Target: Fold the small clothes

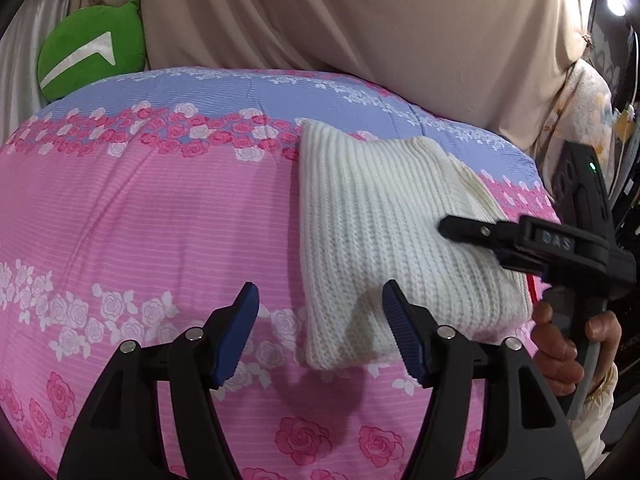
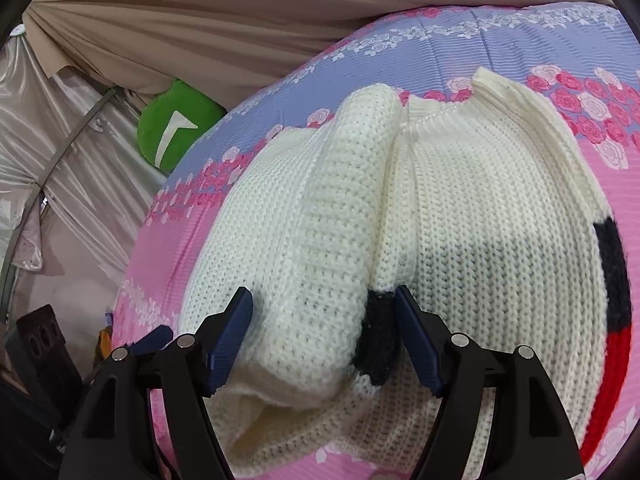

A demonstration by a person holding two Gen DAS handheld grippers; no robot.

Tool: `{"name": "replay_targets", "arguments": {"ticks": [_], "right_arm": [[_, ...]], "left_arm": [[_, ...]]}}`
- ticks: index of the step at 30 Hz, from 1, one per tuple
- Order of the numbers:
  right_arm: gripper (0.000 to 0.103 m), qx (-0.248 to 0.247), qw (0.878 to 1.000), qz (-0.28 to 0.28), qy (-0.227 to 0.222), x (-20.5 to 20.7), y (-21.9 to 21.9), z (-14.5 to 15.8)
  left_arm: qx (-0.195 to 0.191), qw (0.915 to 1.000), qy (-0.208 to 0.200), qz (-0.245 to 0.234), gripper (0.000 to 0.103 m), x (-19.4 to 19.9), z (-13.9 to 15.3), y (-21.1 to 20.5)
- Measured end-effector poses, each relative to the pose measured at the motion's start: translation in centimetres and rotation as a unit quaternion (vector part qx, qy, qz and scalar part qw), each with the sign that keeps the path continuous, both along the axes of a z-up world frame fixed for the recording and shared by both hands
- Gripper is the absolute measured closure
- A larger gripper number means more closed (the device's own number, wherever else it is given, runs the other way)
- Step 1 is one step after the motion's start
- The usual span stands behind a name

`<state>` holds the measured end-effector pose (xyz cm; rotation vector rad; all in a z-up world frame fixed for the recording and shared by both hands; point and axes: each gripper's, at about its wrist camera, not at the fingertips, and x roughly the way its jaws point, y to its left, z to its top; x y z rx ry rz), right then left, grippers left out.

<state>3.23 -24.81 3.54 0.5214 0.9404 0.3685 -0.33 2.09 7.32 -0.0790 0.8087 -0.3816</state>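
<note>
Sweater [image 2: 460, 240], cream knit, lies partly folded on a floral bed [image 1: 140, 208]. Right gripper [image 2: 324, 336] jaws open around its folded sleeve, apparently just placed; left gripper [image 1: 320, 332] open, empty.

beige drapes [image 1: 320, 12] hang behind a pink-and-blue rose-print quilt [image 1: 140, 208]; a green cushion [image 1: 92, 48] sits at its far corner

Cream ribbed knit sweater [image 2: 460, 208] with black and red stripes lay folded, sleeve across its body, near the bed's [image 1: 140, 208] right edge.
</note>
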Motion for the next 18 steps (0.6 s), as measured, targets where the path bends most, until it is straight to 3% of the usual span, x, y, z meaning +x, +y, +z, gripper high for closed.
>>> {"name": "replay_targets", "arguments": {"ticks": [9,13,18], "right_arm": [[0.032,0.002,1.0,0.001,-0.001,0.1,0.3,0.1],[0.032,0.006,1.0,0.002,0.002,0.1,0.3,0.1],[0.032,-0.003,1.0,0.013,-0.005,-0.1,0.8,0.4]], "left_arm": [[0.031,0.9981,0.017,-0.051,0.03,-2.0,-2.5,-3.2],[0.049,0.9981,0.017,-0.034,0.027,-1.5,-3.4,-3.4],[0.045,0.9986,0.022,-0.018,0.027,-1.1,-3.6,-2.3]]}}
